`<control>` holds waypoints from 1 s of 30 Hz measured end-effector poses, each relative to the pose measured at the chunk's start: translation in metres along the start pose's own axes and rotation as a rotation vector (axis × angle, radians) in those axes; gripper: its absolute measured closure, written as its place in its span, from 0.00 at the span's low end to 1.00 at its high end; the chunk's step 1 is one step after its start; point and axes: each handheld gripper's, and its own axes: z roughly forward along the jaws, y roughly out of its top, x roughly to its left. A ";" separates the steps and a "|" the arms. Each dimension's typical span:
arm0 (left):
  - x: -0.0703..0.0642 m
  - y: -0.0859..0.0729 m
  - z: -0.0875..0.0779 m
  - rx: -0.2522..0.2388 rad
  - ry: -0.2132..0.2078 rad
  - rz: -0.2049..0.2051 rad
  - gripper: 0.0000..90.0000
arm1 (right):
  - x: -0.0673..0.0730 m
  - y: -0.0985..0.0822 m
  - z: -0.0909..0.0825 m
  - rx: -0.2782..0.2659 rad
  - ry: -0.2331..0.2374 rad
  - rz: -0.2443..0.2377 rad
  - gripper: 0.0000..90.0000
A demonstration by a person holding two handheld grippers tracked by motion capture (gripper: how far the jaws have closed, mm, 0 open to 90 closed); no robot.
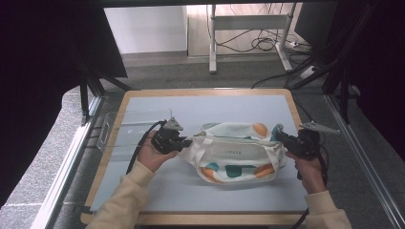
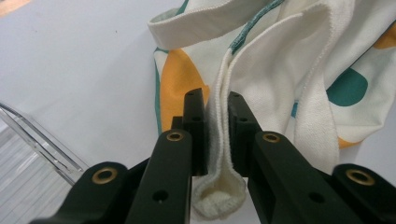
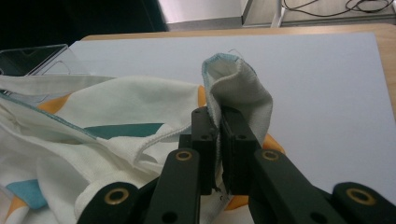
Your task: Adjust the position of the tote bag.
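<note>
Two pairs of tongs grip one cloth bag (image 1: 236, 151) from opposite ends. The left tongs (image 1: 184, 141) are clamped on a folded white edge of the fabric; in the left gripper view the black jaws press a doubled strip of cloth (image 2: 217, 140) between them, with its rounded fold bulging out below the pads. The right tongs (image 1: 279, 136) are likewise clamped on the bag's other end, and the right gripper view shows a teal-trimmed flap (image 3: 236, 88) rising in a loop above the closed jaws. Each tool is held by a hand in a cream sleeve, the left hand (image 1: 152, 153) and the right hand (image 1: 308, 167) coming in from the near edge. The bag is white with orange and teal patches and sits near the middle of a pale blue mat (image 1: 157, 191), stretched between the two grips. The mat covers a wooden tabletop (image 1: 112, 138). A clear plastic tray (image 1: 114, 131) lies at the mat's left edge, just beyond the left hand.
</note>
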 end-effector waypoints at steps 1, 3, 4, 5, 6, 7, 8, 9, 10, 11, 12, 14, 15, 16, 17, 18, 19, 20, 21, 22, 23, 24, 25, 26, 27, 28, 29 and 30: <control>0.000 -0.001 0.001 -0.001 -0.002 -0.001 0.90 | 0.000 -0.001 0.001 0.002 -0.001 0.002 0.93; 0.000 -0.001 0.002 0.000 -0.003 -0.004 0.90 | 0.000 -0.002 0.002 0.007 -0.009 -0.004 0.92; 0.000 -0.002 0.002 0.003 -0.005 -0.002 0.90 | -0.001 -0.002 0.003 0.007 -0.010 -0.006 0.92; 0.000 -0.003 0.003 0.001 -0.005 -0.009 0.90 | 0.000 -0.002 0.003 0.009 -0.015 -0.015 0.92; 0.001 -0.004 0.004 0.003 -0.006 -0.009 0.89 | 0.000 -0.002 0.004 0.010 -0.016 -0.018 0.92; 0.001 -0.004 0.004 0.003 -0.006 -0.009 0.89 | 0.000 -0.002 0.004 0.010 -0.016 -0.018 0.92; 0.000 -0.005 0.004 0.003 -0.008 -0.012 0.89 | 0.000 -0.003 0.004 0.011 -0.017 -0.020 0.92; 0.000 -0.006 0.004 0.002 -0.010 -0.016 0.88 | 0.000 -0.003 0.004 0.011 -0.017 -0.020 0.91; 0.000 -0.006 0.004 0.002 -0.010 -0.016 0.88 | 0.000 -0.003 0.004 0.011 -0.016 -0.018 0.91; 0.000 -0.007 0.003 -0.002 -0.013 -0.016 0.88 | 0.000 -0.003 0.004 0.012 -0.016 -0.018 0.90; 0.000 -0.007 0.003 -0.002 -0.013 -0.016 0.88 | 0.000 -0.003 0.004 0.012 -0.016 -0.018 0.90; -0.001 -0.007 0.003 -0.004 -0.011 -0.017 0.87 | -0.001 -0.003 0.003 0.014 -0.016 -0.022 0.87; -0.001 -0.008 0.002 -0.004 -0.012 -0.016 0.86 | -0.002 -0.003 0.002 0.013 -0.012 -0.019 0.86; -0.001 -0.008 0.002 -0.004 -0.012 -0.016 0.86 | -0.002 -0.003 0.002 0.013 -0.011 -0.014 0.84; -0.002 -0.009 0.002 -0.009 -0.012 -0.019 0.85 | -0.003 -0.003 0.001 0.011 -0.010 -0.012 0.81; -0.002 -0.009 0.001 -0.010 -0.015 -0.020 0.83 | -0.004 -0.003 0.001 0.007 -0.012 -0.013 0.76; -0.002 -0.009 0.001 -0.010 -0.015 -0.020 0.81 | -0.004 -0.003 0.000 0.008 -0.014 -0.012 0.72; -0.002 -0.010 0.000 -0.015 -0.018 -0.023 0.81 | -0.004 -0.003 0.000 0.008 -0.014 -0.012 0.72; -0.002 -0.010 -0.002 -0.019 -0.022 -0.023 0.76 | -0.005 -0.003 0.000 0.006 -0.017 -0.011 0.66; -0.003 -0.010 -0.004 -0.030 -0.025 -0.026 0.65 | -0.005 -0.002 -0.001 0.010 -0.021 -0.007 0.60; -0.005 -0.010 -0.010 -0.053 -0.019 -0.023 0.60 | -0.005 -0.001 -0.003 0.017 -0.034 -0.002 0.49; -0.005 -0.010 -0.010 -0.053 -0.019 -0.023 0.55 | -0.005 -0.001 -0.003 0.017 -0.034 -0.002 0.49; -0.006 -0.010 -0.014 -0.066 -0.019 -0.017 0.55 | -0.005 0.000 -0.005 0.030 -0.046 -0.005 0.44; -0.007 -0.010 -0.019 -0.079 -0.019 -0.016 0.47 | -0.004 0.004 -0.010 0.043 -0.081 -0.024 0.38; -0.007 -0.010 -0.019 -0.079 -0.019 -0.016 0.45 | -0.004 0.004 -0.010 0.043 -0.081 -0.024 0.38; -0.008 -0.010 -0.021 -0.089 -0.016 -0.016 0.45 | -0.004 0.006 -0.013 0.041 -0.088 -0.031 0.36; -0.009 -0.011 -0.024 -0.099 -0.017 -0.018 0.42 | -0.005 0.011 -0.021 0.029 -0.091 -0.042 0.34; -0.009 -0.011 -0.024 -0.099 -0.017 -0.018 0.41 | -0.005 0.011 -0.021 0.029 -0.091 -0.042 0.34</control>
